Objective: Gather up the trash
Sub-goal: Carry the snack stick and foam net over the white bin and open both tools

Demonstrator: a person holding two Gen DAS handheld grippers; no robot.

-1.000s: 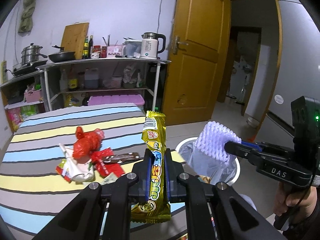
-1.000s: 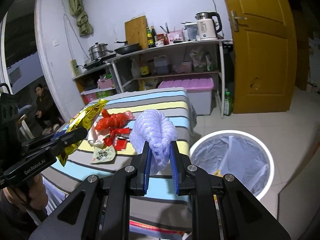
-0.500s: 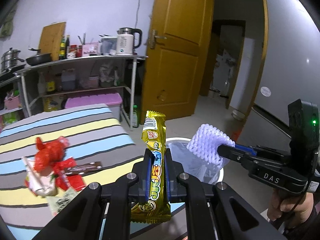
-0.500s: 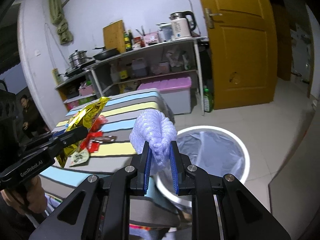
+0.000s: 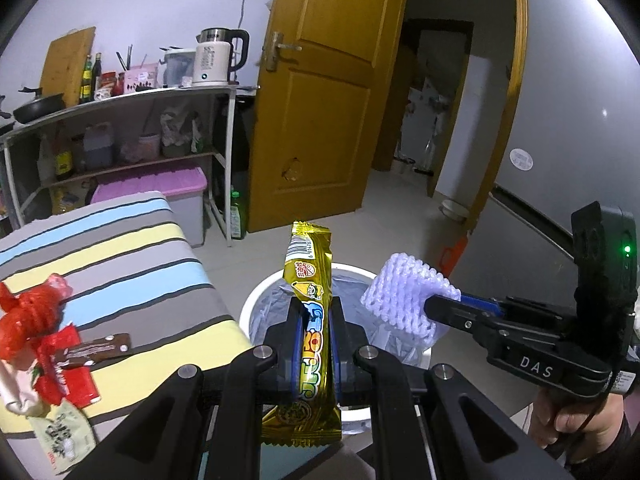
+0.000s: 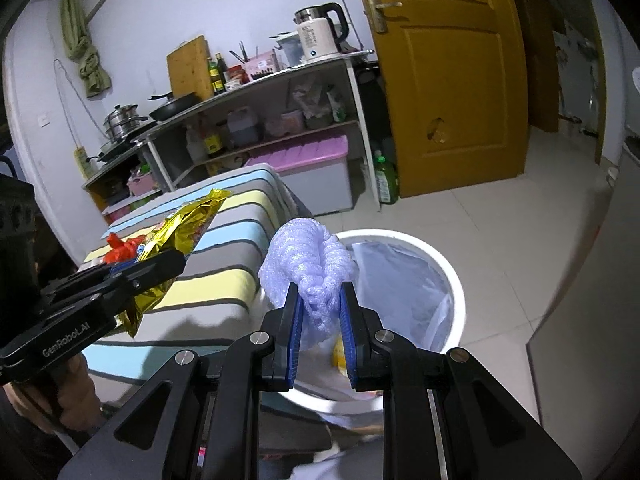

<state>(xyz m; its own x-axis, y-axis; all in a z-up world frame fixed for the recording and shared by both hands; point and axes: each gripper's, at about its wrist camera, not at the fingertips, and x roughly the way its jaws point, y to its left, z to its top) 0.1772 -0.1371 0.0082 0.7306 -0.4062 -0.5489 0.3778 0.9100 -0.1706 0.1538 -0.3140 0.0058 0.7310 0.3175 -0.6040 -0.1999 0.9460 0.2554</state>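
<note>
My left gripper [image 5: 316, 320] is shut on a long gold snack wrapper [image 5: 310, 276] that stands upright between the blue pads, over the near rim of a white trash bin [image 5: 256, 304] lined with a clear bag. My right gripper [image 6: 319, 312] is shut on a white foam fruit net [image 6: 308, 258], held above the bin [image 6: 452, 280]. From the left wrist view the right gripper [image 5: 430, 308] holds the net [image 5: 404, 296] over the bin's right side. On the striped table [image 5: 132, 264] lie a red plastic bag [image 5: 32, 312], a brown wrapper [image 5: 96, 348] and other wrappers.
A metal shelf rack [image 5: 132, 100] with a kettle, bottles and pans stands behind the table, with a pink-lidded storage box [image 5: 160, 184] under it. A wooden door [image 5: 324, 120] stands ajar beyond the bin. A hand [image 5: 580, 420] grips the right tool.
Both grippers have swung right from over the table towards the bin and sunk a little, each keeping its trash. The bin now lies directly below and ahead of them.
</note>
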